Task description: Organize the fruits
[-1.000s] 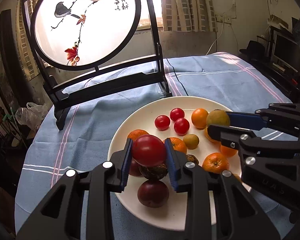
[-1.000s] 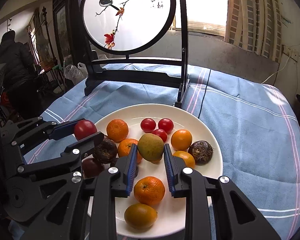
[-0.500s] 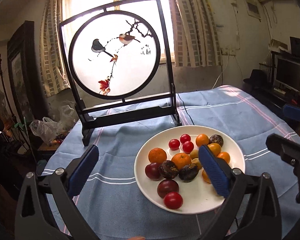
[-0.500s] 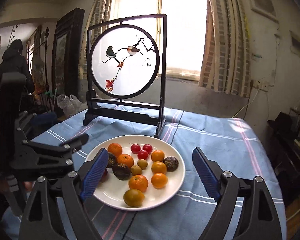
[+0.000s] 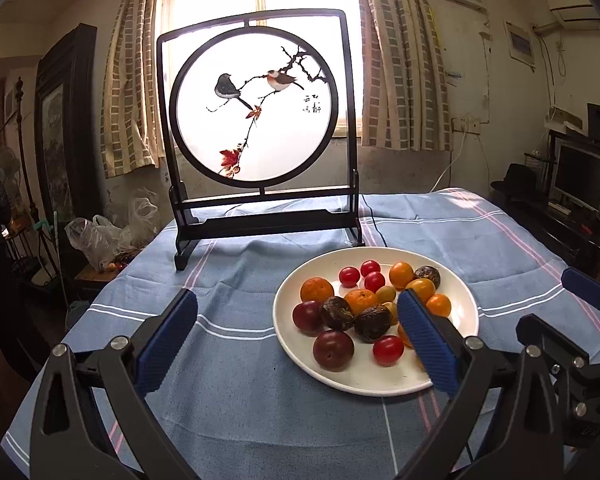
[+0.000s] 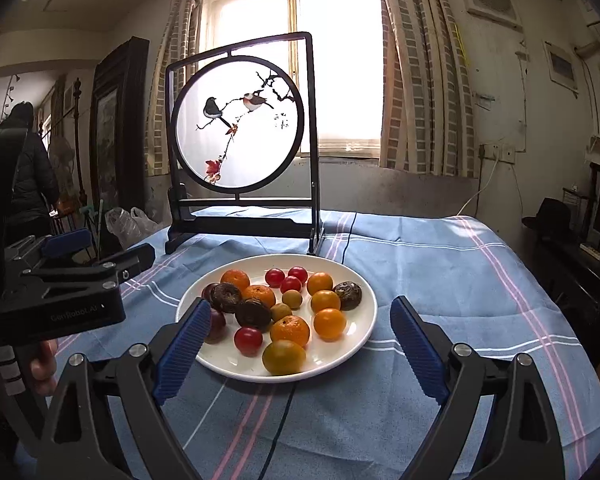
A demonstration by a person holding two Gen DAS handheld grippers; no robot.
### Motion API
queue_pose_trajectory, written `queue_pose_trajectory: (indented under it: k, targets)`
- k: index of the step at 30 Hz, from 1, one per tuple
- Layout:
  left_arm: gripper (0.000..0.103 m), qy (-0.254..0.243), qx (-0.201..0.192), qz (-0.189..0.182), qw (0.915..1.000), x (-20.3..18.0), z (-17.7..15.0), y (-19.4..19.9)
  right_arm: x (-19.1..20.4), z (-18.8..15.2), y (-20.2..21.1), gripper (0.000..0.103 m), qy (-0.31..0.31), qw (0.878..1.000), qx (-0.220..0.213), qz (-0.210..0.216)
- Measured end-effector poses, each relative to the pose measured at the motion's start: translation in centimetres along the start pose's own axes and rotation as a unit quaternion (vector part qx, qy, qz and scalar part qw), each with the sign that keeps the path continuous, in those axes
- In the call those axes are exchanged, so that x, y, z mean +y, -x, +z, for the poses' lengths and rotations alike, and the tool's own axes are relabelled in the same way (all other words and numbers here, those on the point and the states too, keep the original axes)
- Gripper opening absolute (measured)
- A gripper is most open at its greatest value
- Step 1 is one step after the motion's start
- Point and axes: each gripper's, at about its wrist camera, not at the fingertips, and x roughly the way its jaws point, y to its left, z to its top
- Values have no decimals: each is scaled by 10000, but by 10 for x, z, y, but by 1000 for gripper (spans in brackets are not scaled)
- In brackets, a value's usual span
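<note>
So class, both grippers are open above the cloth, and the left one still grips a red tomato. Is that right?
Not quite. The left gripper holds nothing: its jaws stand wide apart, and the tomato lies on the plate, as the left wrist view shows. The right gripper is open too.

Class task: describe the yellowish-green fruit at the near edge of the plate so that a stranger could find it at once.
Start at the round bird screen standing on the blue tablecloth; the white plate lies just in front of it. The yellowish-green fruit sits at the plate's near rim, in the right wrist view. Its neighbours are bright orange or red; it alone there is dull yellow-green.
</note>
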Motion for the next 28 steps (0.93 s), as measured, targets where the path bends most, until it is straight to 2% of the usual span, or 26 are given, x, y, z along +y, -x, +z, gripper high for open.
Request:
queue_pose_trajectory:
  k: [5, 13, 19, 24, 28]
  targets:
    - [98, -31, 134, -77, 9999, -2, -6, -8, 4, -9, -12, 92, 85, 9997, 199, 56]
    - [97, -143, 328, -192, 9992, -7, -14, -11, 14, -15, -15, 92, 374, 9990, 231, 47]
    - [97, -141, 359, -127, 9992, -9, -17, -11, 15, -18, -18, 92, 399, 9987, 326, 54]
    - [97, -129, 377, 93, 9992, -8, -16, -14, 15, -19, -19, 92, 381, 9987, 350, 45]
    - [98, -78, 374, 10, 9993, -5, -17, -15, 13, -21, -23, 92, 341, 9986, 395, 48]
